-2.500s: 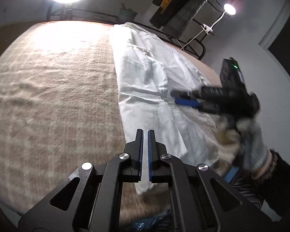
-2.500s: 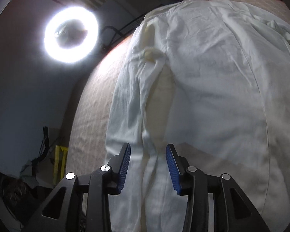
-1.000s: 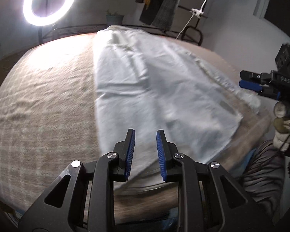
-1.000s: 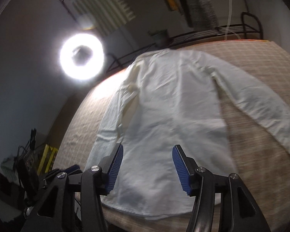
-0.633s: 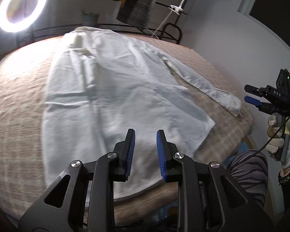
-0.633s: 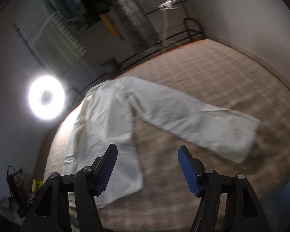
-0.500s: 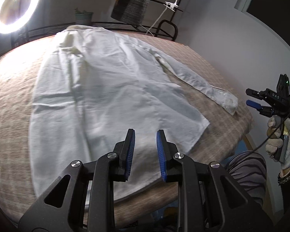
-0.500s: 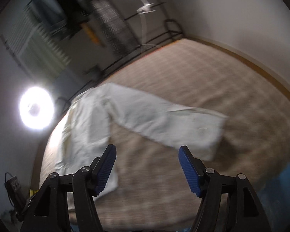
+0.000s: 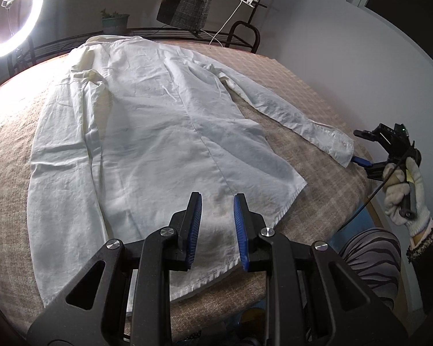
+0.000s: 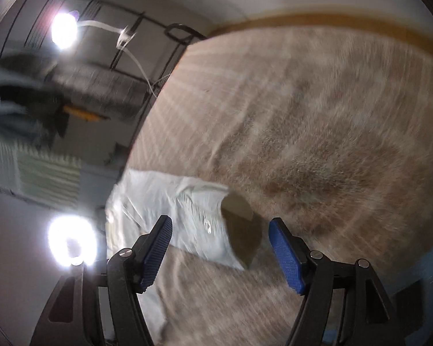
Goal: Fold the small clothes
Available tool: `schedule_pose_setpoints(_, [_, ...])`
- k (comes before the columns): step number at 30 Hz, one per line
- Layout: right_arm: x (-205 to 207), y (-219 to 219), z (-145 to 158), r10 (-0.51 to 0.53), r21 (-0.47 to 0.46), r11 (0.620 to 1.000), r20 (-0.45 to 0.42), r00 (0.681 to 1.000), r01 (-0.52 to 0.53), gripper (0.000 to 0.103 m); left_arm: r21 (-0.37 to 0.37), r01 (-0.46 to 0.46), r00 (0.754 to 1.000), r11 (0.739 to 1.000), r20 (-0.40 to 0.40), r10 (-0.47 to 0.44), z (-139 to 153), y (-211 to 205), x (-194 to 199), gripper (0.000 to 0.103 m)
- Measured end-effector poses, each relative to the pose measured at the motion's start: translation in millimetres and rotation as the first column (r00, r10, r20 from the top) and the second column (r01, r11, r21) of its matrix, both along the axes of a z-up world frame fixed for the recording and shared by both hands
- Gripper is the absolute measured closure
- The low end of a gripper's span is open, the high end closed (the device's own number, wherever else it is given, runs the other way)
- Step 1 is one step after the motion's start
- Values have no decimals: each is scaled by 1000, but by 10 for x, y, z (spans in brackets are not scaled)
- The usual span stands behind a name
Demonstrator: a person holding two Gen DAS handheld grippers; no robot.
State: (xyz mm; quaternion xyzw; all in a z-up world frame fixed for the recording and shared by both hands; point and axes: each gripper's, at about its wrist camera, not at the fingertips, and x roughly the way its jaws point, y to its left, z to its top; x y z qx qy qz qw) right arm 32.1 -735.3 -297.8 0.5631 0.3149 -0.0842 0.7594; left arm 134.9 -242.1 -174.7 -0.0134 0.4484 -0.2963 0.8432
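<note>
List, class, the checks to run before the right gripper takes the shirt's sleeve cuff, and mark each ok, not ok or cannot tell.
1. Right gripper jaws wide apart, having just been opening, nothing between the pads: ok.
2. Sleeve cuff lined up ahead of the jaws: ok.
3. Pads touching the cuff: cannot tell, picture blurred.
4. White shirt body lying flat on the checked cover: ok.
5. Left gripper empty, above the hem: ok.
</note>
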Motion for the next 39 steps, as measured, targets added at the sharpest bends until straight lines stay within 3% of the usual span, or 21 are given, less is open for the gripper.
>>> schedule_pose_setpoints(4, [85, -86, -92, -35, 59, 998, 10, 999, 34, 39, 3, -2, 1000, 1000, 1, 2, -1, -2, 4, 82])
schedule_pose_setpoints(6, [190, -105, -105, -25, 58, 998, -3, 1000, 25, 71, 8, 0, 1000, 1000, 3, 0, -1, -4, 7, 82])
schedule_pose_setpoints(9, [403, -1, 81, 30, -56, 998, -23, 999, -31, 93, 12, 1, 1000, 1000, 2, -1, -6, 13, 17, 82])
schedule_pose_setpoints(10, [403, -1, 81, 30, -56, 998, -23, 999, -31, 96, 12, 0, 1000, 1000, 2, 0, -8, 22, 21, 82])
schedule_pose_setpoints(12, [511, 163, 320, 71, -206, 975, -45, 997, -78, 99, 7, -4, 1000, 1000, 1, 4, -10, 43, 37, 82])
schedule_pose_setpoints(14, [669, 604, 730, 182, -438, 880, -52, 982, -186, 100, -3, -15, 1000, 1000, -2, 15, -10, 73, 60, 82])
schedule_pose_setpoints(15, [669, 604, 730, 182, -438, 880, -52, 982, -186, 100, -7, -20, 1000, 1000, -4, 20, -12, 86, 73, 82])
schedule_pose_setpoints(16, [763, 998, 995, 289, -556, 787, -49, 956, -267, 100, -15, -28, 1000, 1000, -7, 28, -11, 106, 89, 82])
schedule_pose_setpoints(17, [790, 1169, 1078, 340, -587, 752, -47, 939, -301, 101, -20, -34, 999, 999, -8, 33, -8, 123, 104, 82])
schedule_pose_setpoints(23, [893, 2373, 1200, 647, -707, 449, -165, 744, -546, 101, -63, -74, 997, 995, -22, 72, 15, 205, 180, 82])
schedule_pose_setpoints(24, [893, 2373, 1200, 647, -707, 449, -165, 744, -546, 101, -67, -78, 997, 995, -22, 76, 18, 207, 187, 82])
schedule_pose_setpoints(25, [888, 2666, 1087, 703, -707, 367, -215, 678, -604, 101, -73, -81, 997, 994, -23, 80, 20, 210, 192, 82])
schedule_pose_setpoints(26, [888, 2666, 1087, 703, -707, 367, -215, 678, -604, 101, -80, -83, 996, 993, -26, 81, 20, 209, 197, 82])
schedule_pose_setpoints(27, [888, 2861, 950, 742, -695, 306, -254, 621, -650, 101, -83, -82, 996, 993, -28, 80, 19, 203, 203, 82])
schedule_pose_setpoints(28, [897, 2927, 907, 753, -688, 289, -267, 602, -666, 101, -86, -80, 996, 993, -30, 78, 18, 197, 210, 82])
schedule_pose_setpoints(31, [885, 3051, 755, 781, -646, 251, -306, 545, -721, 95, -98, -63, 997, 993, -49, 58, -13, 140, 230, 82])
schedule_pose_setpoints(32, [885, 3051, 755, 781, -646, 251, -306, 545, -721, 85, -103, -55, 997, 993, -59, 49, -29, 109, 237, 82])
schedule_pose_setpoints(33, [850, 3021, 746, 793, -629, 261, -293, 534, -732, 69, -111, -47, 997, 993, -67, 40, -39, 78, 242, 82])
schedule_pose_setpoints(35, [787, 2998, 759, 799, -626, 272, -276, 534, -731, 67, -129, -28, 996, 991, -82, 17, -62, 4, 240, 82])
schedule_pose_setpoints(36, [782, 2865, 852, 818, -602, 312, -224, 530, -735, 67, -137, -20, 996, 990, -89, 7, -75, -35, 236, 82])
schedule_pose_setpoints(39, [875, 2726, 1001, 826, -593, 357, -161, 541, -722, 67, -174, -1, 993, 985, -120, -20, -128, -166, 233, 72])
